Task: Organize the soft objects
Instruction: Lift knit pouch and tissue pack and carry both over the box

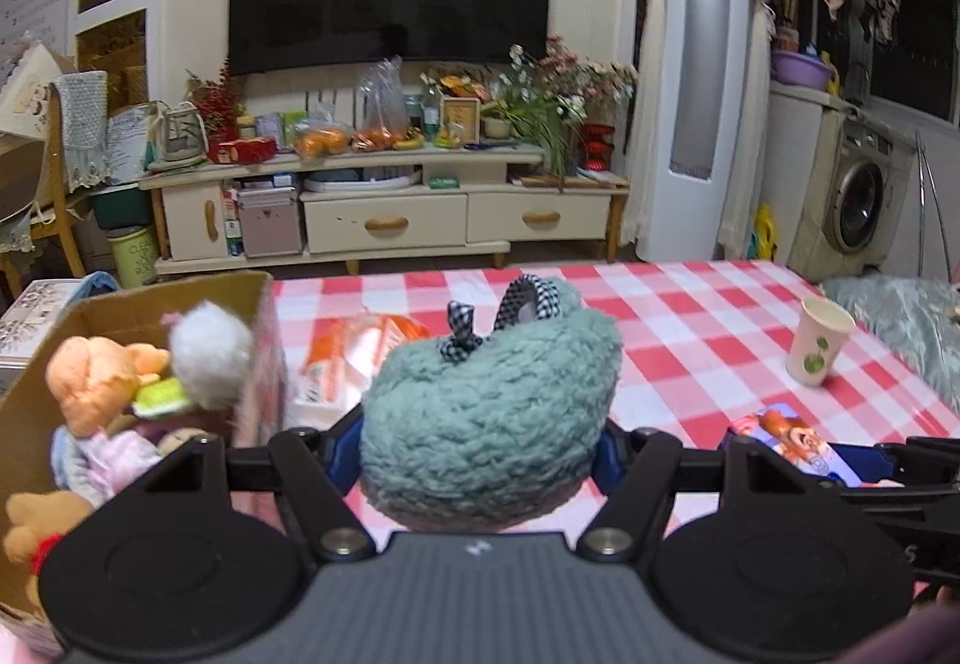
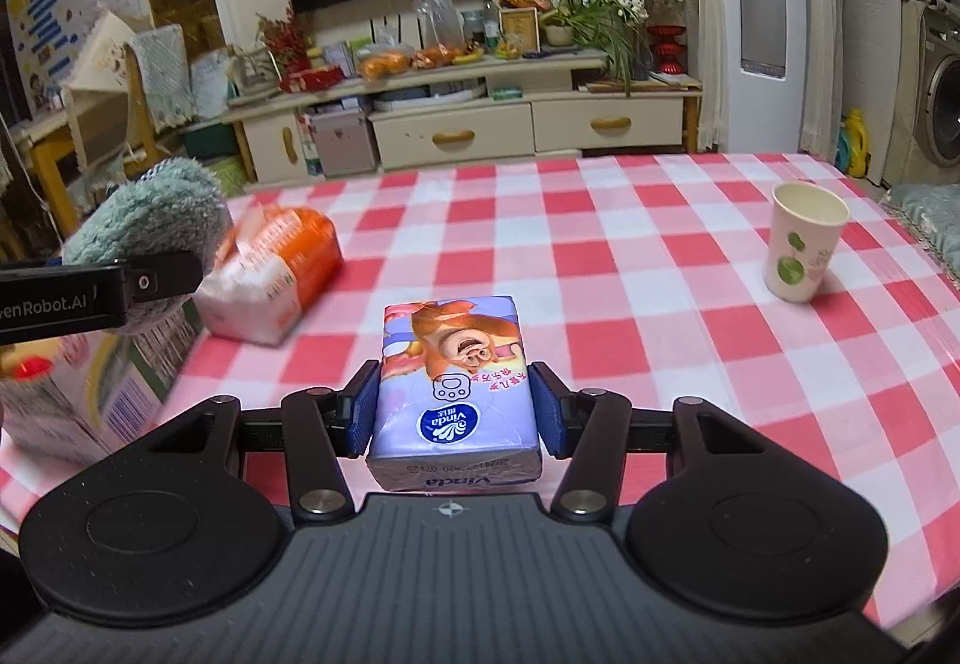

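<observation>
Evidently both tools carry loads: left gripper clamps the fluffy slipper beside the toy-filled box; right gripper pinches the tissue pack above the table's near edge.

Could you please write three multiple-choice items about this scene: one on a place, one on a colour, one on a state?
1. Where does the paper cup stand?
A. in the cardboard box
B. on the checked tablecloth, toward its right side
C. on the TV cabinet

2. What colour is the fluffy toy in the left gripper?
A. teal green
B. bright yellow
C. black

3. What is the state of the right gripper?
A. wide open, holding nothing
B. shut on the paper cup
C. shut on the purple tissue pack

Answers:
1 B: the cup is upright on the red and white cloth.
2 A: its fleece is teal green.
3 C: both blue pads press the pack's sides.
</observation>
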The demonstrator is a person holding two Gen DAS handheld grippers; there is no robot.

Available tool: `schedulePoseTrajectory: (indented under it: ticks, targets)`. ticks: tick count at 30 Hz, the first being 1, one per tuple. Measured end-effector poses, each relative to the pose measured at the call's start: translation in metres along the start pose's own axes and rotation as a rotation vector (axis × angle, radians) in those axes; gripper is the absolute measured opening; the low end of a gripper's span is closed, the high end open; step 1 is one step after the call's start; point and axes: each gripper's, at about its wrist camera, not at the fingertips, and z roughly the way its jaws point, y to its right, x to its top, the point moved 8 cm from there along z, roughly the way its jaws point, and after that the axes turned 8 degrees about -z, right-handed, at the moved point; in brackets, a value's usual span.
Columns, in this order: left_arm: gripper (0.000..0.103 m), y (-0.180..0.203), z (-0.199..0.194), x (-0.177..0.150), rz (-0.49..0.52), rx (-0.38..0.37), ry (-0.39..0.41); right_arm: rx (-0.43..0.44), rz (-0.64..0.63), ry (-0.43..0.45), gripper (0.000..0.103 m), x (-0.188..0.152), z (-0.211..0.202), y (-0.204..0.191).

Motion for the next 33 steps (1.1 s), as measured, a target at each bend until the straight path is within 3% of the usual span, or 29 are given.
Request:
schedulePoseTrajectory:
  ticks: [20, 33]
  targets:
    - [0.069, -0.082, -0.017, 0.039, -0.114, 0.097, 0.083, 0.159, -0.074, 0.095, 0.065, 0.075, 0.0, -0.089]
    - [0.069, -0.148, 0.001, 0.058, -0.206, 0.2, 0.086, 0.292, -0.149, 0.135, 0.065, 0.115, 0.026, -0.169]
